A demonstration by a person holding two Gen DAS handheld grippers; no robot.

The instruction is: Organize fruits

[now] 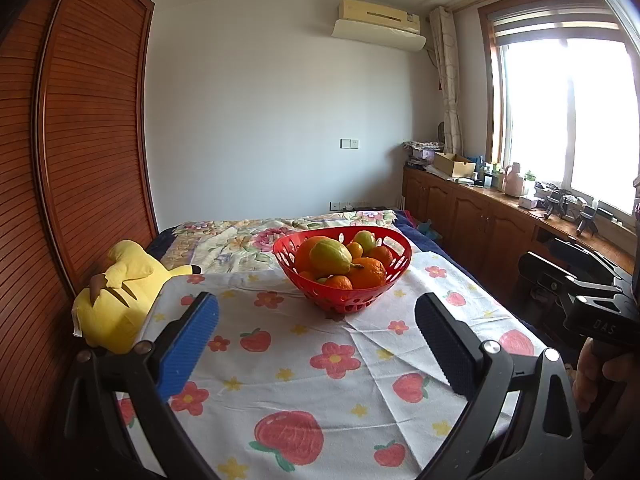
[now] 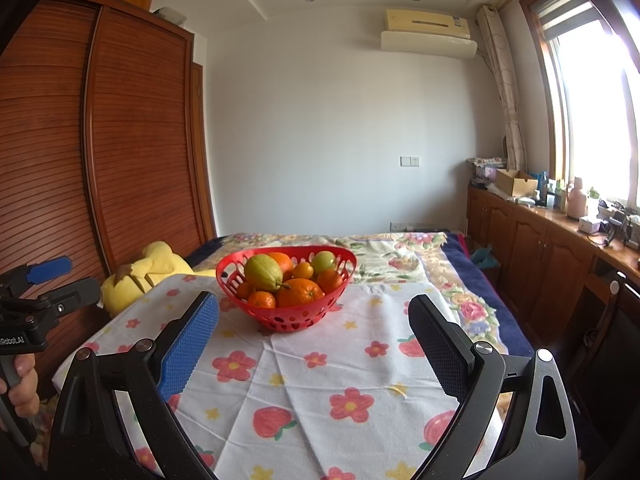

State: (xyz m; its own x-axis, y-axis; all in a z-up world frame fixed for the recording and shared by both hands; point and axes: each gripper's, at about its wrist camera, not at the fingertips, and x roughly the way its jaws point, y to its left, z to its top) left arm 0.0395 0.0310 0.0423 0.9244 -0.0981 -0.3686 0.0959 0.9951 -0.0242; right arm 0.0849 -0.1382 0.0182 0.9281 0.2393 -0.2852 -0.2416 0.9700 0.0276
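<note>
Landmark: we take the red basket as our reference; it stands on the flowered cloth, perforated wall, rim intact all round.

Basket contents: we count one large yellow-green lemon lying on top toward the left, a big orange in front of it, a small tangerine at the front rim, a green fruit at the back. More orange fruit sits beneath; we cannot separate the pieces.

Fruit outside basket: we see none on the cloth in either view.

Left gripper: we see it hanging on the near side of the basket, well apart from it, jaws spread wide, nothing between the pads. One pad is blue, the other dark.

Right gripper: we note the same posture, near side of the basket, slackened wide and empty, clear of the rim. In the left wrist view its body shows at the right of the basket, with the person's hand on the handle.

Plush toy: yellow, lying left of the basket at the cloth's edge, against the wooden wardrobe.

Beyond basket: a floral bedspread runs to the white wall.

Right of basket: a low wooden cabinet under the window, its top crowded with small items we cannot identify.
</note>
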